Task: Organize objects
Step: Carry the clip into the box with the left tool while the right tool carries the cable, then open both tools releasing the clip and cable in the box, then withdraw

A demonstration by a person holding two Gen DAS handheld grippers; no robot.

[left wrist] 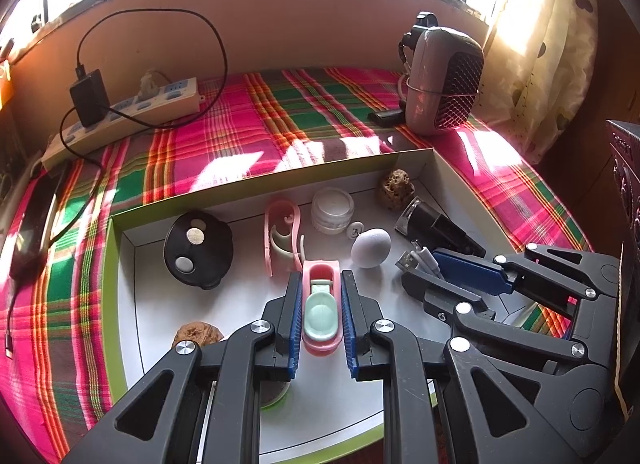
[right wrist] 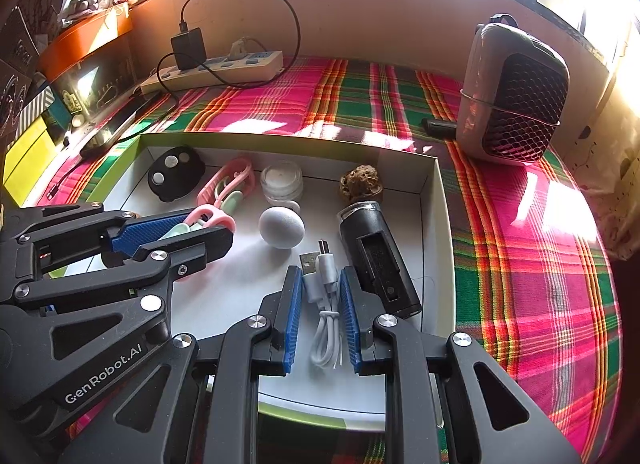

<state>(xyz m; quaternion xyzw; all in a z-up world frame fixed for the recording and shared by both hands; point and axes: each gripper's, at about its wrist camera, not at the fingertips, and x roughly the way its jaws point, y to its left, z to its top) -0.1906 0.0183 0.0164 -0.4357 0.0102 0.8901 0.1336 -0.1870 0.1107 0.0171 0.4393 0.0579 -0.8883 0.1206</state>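
A shallow white box with a green rim [left wrist: 120,248] [right wrist: 432,183] lies on the plaid cloth and holds several small items. My left gripper [left wrist: 321,280] [right wrist: 188,229] is shut on a pink and mint clip [left wrist: 321,314] [right wrist: 208,217] inside the box. My right gripper [right wrist: 320,276] [left wrist: 424,264] is shut on a coiled white USB cable [right wrist: 326,304] [left wrist: 420,258] at the box's right side. Nearby lie a grey egg [left wrist: 371,247] [right wrist: 281,227], a black lighter-like case [left wrist: 438,225] [right wrist: 380,260] and a pink clip [left wrist: 282,234] [right wrist: 230,181].
The box also holds a black round disc [left wrist: 198,248] [right wrist: 174,173], a small clear jar [left wrist: 332,208] [right wrist: 281,181] and walnut shells [left wrist: 396,185] [right wrist: 360,181] [left wrist: 196,334]. On the cloth stand a grey speaker [left wrist: 444,79] [right wrist: 516,95], a power strip [left wrist: 120,119] [right wrist: 224,69] and a phone [left wrist: 32,223].
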